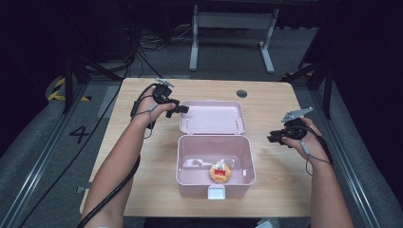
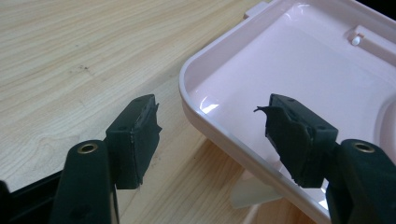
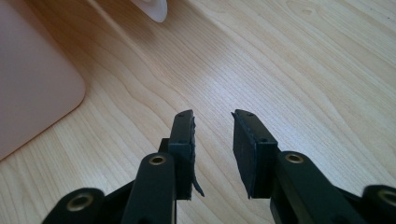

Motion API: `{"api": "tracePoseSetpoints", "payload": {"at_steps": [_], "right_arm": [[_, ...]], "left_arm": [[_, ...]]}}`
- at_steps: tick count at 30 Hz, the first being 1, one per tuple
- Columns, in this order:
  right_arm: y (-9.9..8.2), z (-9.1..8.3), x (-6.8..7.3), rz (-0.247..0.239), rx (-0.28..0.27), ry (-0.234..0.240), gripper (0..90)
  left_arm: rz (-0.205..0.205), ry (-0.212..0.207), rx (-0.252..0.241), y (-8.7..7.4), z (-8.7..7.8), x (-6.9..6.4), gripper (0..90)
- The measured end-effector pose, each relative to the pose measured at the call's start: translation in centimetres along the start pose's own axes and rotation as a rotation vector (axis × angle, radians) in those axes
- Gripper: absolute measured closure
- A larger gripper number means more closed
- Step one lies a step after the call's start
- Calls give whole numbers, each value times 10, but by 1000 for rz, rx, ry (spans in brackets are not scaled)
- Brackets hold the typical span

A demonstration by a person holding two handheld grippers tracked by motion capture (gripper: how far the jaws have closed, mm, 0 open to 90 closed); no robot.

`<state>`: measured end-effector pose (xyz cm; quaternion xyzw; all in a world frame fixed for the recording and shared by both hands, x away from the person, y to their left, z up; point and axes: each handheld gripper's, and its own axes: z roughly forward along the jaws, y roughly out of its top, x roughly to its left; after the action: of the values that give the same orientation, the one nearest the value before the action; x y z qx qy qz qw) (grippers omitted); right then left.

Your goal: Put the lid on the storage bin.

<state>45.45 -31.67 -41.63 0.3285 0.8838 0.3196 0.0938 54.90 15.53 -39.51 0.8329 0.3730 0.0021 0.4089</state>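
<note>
you are working a pink box (image 1: 215, 164) at lower centre of the high view, a small orange item (image 1: 220, 172) lying inside. your right gripper (image 1: 277, 138) is idling released, grasping nothing, at centre right. your left gripper (image 2: 205, 128) is straddling the lid (image 2: 299, 70) rim unclenched; seat both pads squarely before clenching.

My box (image 1: 215, 164) and its open lid (image 1: 212, 117) are pale pink. The round item (image 1: 220, 172) inside, toward 6 o'clock, is orange with a red-and-white label. My table (image 1: 142, 156) shows light wood grain. My left gripper (image 1: 177, 109) and right gripper (image 1: 274, 138) are black.
</note>
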Motion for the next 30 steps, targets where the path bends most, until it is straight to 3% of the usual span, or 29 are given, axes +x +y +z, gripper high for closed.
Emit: {"api": "tracePoseSetpoints", "payload": {"at_steps": [13,17,19,24,29,30], "right_arm": [[-1,1,1,3,4,-2,700],[-2,0,0,2,2,-5,700],[-2,0,0,5,8,-10,701],[-2,-1,0,3,6,-9,702],[-3,-1,0,4,3,-8,702],[-3,-2,0,5,1,-9,703]], "left_arm": [[-11,-14,12,-2,10,3,381],[-4,-13,7,-1,16,2,430],[-15,-21,1,0,17,0,505],[-18,8,-7,3,13,-1,585],[-21,11,-6,4,12,-2,602],[-17,27,-3,6,11,-3,612]]}}
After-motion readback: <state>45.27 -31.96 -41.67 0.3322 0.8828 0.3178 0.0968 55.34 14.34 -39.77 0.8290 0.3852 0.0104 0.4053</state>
